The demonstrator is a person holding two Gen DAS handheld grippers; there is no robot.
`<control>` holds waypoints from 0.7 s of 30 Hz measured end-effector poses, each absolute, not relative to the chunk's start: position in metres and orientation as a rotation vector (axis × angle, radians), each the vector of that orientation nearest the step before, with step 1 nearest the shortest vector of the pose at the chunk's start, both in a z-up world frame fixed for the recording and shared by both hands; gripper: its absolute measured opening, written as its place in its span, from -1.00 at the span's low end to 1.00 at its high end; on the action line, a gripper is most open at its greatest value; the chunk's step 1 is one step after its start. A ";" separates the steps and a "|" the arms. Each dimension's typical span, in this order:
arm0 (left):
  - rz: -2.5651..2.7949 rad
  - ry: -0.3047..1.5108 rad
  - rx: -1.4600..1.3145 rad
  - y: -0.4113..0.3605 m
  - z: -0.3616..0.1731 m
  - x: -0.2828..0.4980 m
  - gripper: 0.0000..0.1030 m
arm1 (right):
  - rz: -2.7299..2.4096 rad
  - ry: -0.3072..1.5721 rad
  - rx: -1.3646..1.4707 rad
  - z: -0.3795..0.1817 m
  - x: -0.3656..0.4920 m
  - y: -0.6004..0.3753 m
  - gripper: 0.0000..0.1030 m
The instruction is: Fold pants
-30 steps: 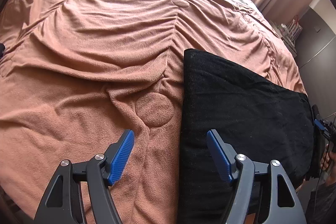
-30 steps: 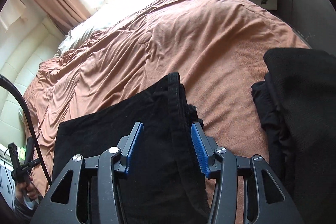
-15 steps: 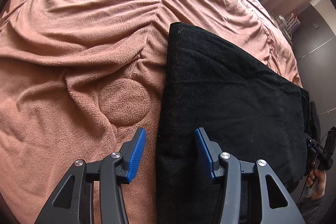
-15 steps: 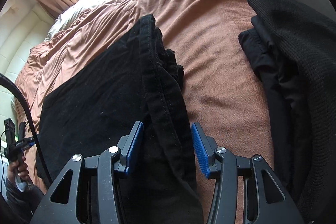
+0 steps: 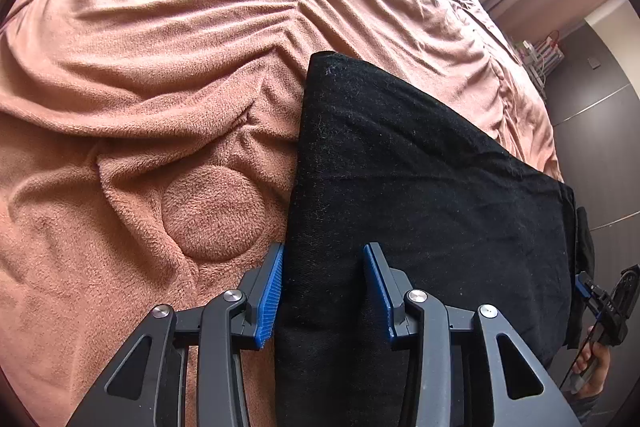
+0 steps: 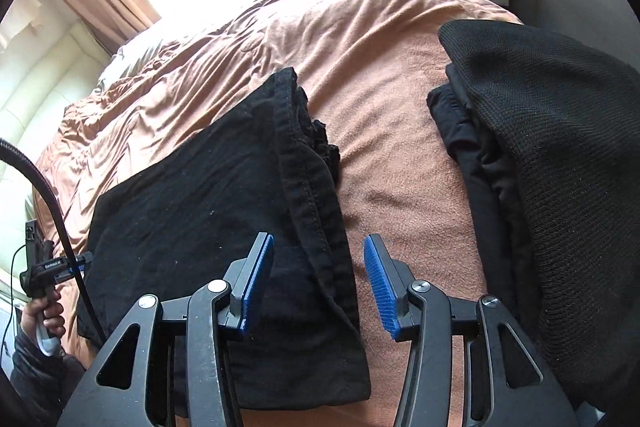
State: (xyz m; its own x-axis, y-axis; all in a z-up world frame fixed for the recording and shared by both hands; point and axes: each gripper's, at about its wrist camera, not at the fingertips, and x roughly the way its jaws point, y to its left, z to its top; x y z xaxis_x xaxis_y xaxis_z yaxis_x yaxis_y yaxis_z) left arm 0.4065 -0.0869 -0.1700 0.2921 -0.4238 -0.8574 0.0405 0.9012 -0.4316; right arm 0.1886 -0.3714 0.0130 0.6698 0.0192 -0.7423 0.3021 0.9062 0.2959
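Brown blanket (image 5: pixel 168 75) under folded black pants (image 5: pixel 420 179)

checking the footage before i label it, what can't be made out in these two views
- Left wrist view: near end of the black pants is cut off by the bottom edge and the left gripper, whose jaws are closing around the pants' edge.
- Right wrist view: the dark clothes pile runs off the right edge.
- Both views: number of folded layers hidden beneath the top one.
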 end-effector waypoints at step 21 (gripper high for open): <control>-0.346 1.246 -0.336 -0.095 -0.164 0.415 -0.64 | -0.104 0.879 0.514 -0.017 0.214 -0.392 -0.11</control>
State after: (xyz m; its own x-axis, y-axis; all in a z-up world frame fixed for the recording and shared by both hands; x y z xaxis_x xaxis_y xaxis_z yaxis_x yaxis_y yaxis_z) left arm 0.4155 -0.0949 -0.1638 0.2808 -0.4321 -0.8570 0.0721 0.8999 -0.4301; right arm 0.2135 -0.3921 -0.0169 0.6411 0.1206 -0.7579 0.2936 0.8739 0.3874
